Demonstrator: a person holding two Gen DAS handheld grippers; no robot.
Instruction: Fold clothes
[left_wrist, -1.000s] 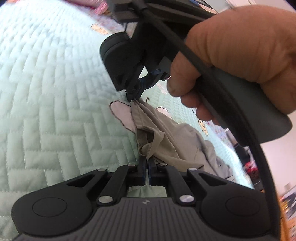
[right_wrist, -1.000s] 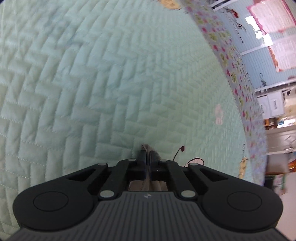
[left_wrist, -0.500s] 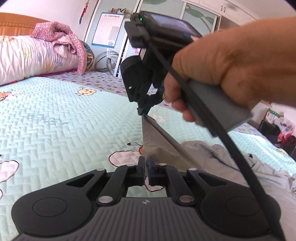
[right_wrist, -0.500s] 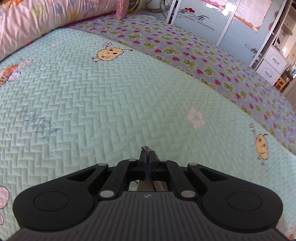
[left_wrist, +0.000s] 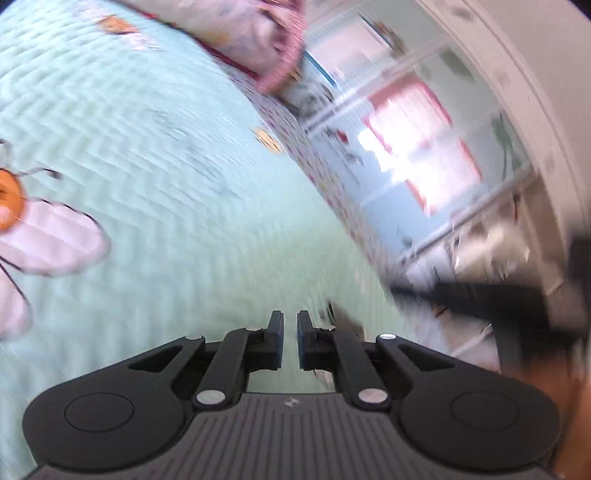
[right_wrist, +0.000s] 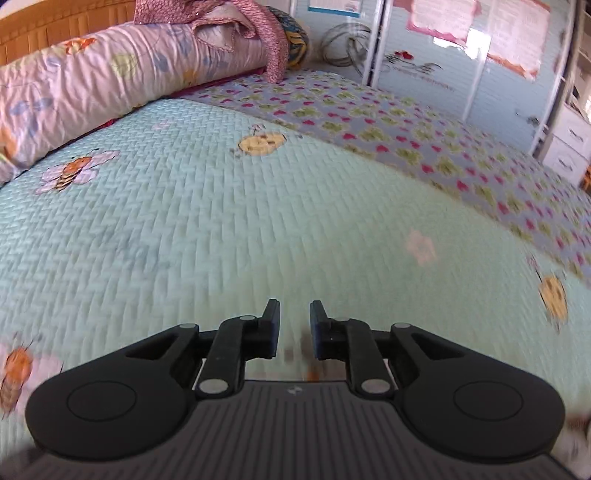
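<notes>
Jaws on both grippers stand parted with nothing between the pads. We see the left gripper over the quilt, view heavily blurred and tilted; a small dark-tan sliver of the garment peeks out just right of its right finger, lying on the quilt, not clamped. We cannot tell how the rest of the garment lies, flat or folded, since the gripper body hides it. A dark blurred shape at the right edge of that view is likely the other tool, too smeared to be sure. The right gripper hovers over the quilt too; between its fingers a brownish smear near the base may be cloth below it, too blurred to call. Away from the quilt's near part sit a rolled duvet by the headboard and a floral sheet toward the wardrobe doors. Our read: parted jaws with cloth just beside them fit either a corner just let go or one about to be pinched; these views don't settle which. Garment is thin and limp, so we judge any pinch needs the pads right at an edge, low to the quilt, or it will catch bedding as well.
</notes>
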